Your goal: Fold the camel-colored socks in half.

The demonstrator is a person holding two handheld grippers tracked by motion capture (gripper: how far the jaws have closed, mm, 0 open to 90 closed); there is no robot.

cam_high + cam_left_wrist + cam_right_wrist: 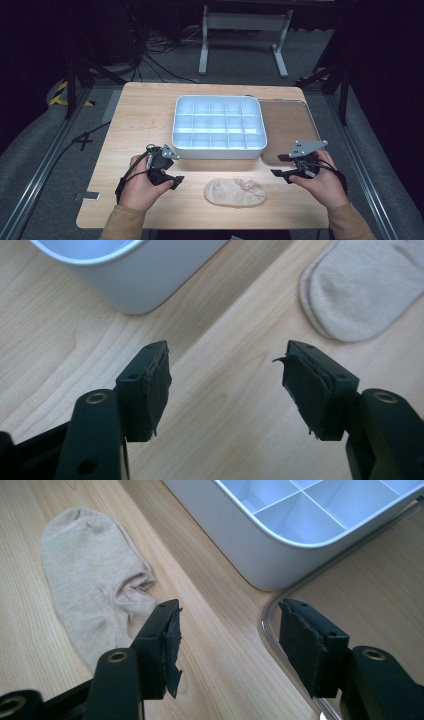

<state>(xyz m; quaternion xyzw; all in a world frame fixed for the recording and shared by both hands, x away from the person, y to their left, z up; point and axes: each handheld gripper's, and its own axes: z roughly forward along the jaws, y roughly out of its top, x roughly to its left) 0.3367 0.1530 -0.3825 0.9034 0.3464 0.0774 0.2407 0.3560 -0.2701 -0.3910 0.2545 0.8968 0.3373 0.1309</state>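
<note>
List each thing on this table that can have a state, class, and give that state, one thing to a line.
sock: lying flat on the table, unfolded, untouched.
divided box: open-topped, every compartment empty.
tray: flat beside the box, nothing on it.
left gripper: open, holding nothing, beside the sock.
right gripper: open, holding nothing, by the tray's near corner.

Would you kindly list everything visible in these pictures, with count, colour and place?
sock: one, beige, flat on the table's near edge, between the two grippers
divided box: one, white, many empty compartments, table centre
tray: one, brown with a pale rim, right of the box
table: one, light wood
left gripper: one, black, open, left of the sock
right gripper: one, black, open, right of the sock
hands: two, each holding a gripper, tan sleeves
</note>
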